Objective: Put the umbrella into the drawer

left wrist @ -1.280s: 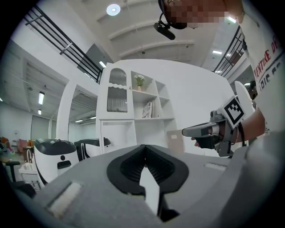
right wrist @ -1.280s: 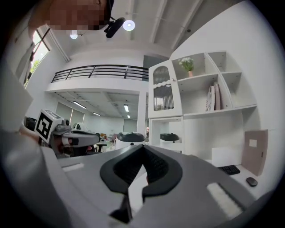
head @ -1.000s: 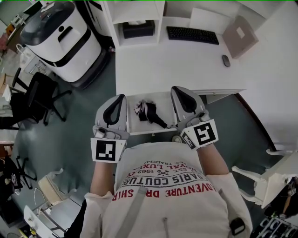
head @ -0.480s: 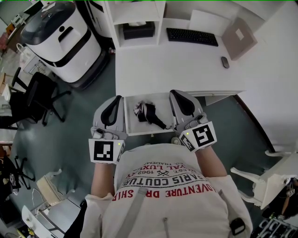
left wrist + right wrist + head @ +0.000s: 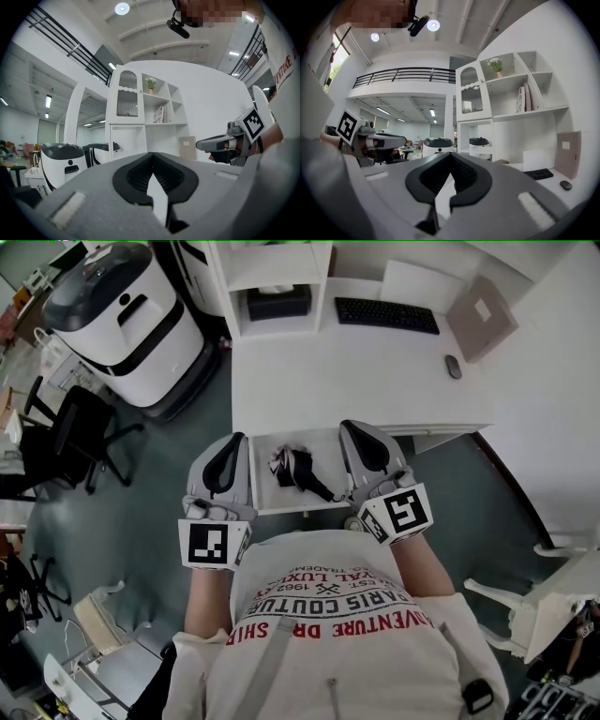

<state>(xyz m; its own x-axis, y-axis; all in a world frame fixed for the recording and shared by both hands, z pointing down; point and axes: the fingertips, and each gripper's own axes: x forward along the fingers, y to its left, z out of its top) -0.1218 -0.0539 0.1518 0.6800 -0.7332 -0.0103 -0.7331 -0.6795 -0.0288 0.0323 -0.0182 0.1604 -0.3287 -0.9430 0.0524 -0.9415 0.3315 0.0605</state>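
Observation:
A folded black-and-white umbrella [image 5: 298, 471] lies inside the open white drawer [image 5: 292, 503] under the desk's front edge. My left gripper [image 5: 237, 439] is level at the drawer's left side, shut and empty. My right gripper [image 5: 354, 426] is level at the drawer's right side, also shut with nothing in it. In the left gripper view the jaws [image 5: 153, 157] meet at their tips and the right gripper [image 5: 220, 143] shows across from them. The right gripper view shows its closed jaws [image 5: 451, 157] and the left gripper [image 5: 382, 139] opposite. Neither gripper touches the umbrella.
On the white desk [image 5: 356, 381] are a black keyboard [image 5: 387, 313], a mouse [image 5: 454, 366] and a brown board [image 5: 483, 313]. A white-and-black machine [image 5: 117, 315] and a black chair [image 5: 80, 432] stand at the left. A white chair [image 5: 544, 596] is at the right.

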